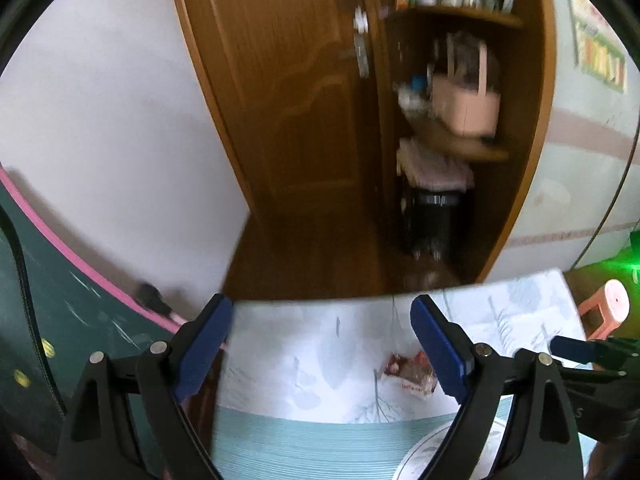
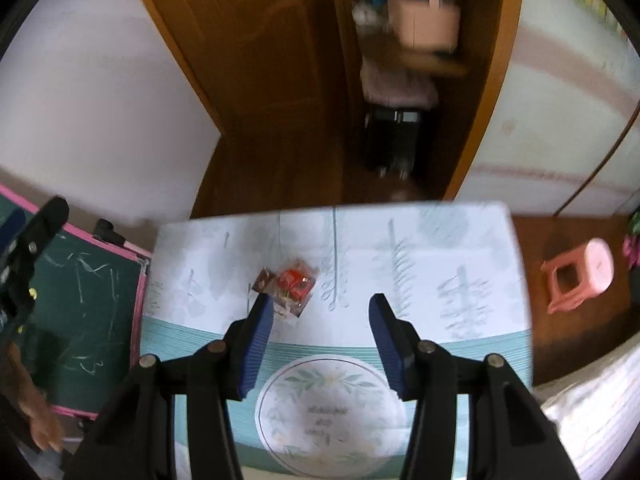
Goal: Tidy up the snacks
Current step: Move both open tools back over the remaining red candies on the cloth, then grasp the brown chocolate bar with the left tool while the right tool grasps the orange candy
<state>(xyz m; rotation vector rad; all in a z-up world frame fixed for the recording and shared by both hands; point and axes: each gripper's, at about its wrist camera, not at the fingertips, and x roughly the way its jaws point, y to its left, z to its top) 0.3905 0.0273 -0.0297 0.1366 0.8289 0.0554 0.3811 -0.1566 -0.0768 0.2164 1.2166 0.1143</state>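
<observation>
A small pile of snack packets (image 2: 289, 285) in red, brown and clear wrappers lies on a table with a pale leaf-print cloth (image 2: 420, 240). In the left wrist view the same snack packets (image 1: 408, 372) sit low, partly hidden behind my right-hand finger. My left gripper (image 1: 322, 312) hangs above the table's far edge, open wide, nothing between its blue pads. My right gripper (image 2: 318, 306) hovers over the cloth, open, empty, its left pad (image 2: 256, 344) just in front of the packets. The right gripper's blue tip (image 1: 570, 348) shows at the left view's right edge. Both views are blurred.
A green chalkboard with a pink frame (image 2: 92, 304) leans left of the table. A pink plastic stool (image 2: 580, 276) stands on the wooden floor to the right. Behind the table is an open wooden door (image 1: 280, 100) and shelves with a pink bag (image 1: 466, 108).
</observation>
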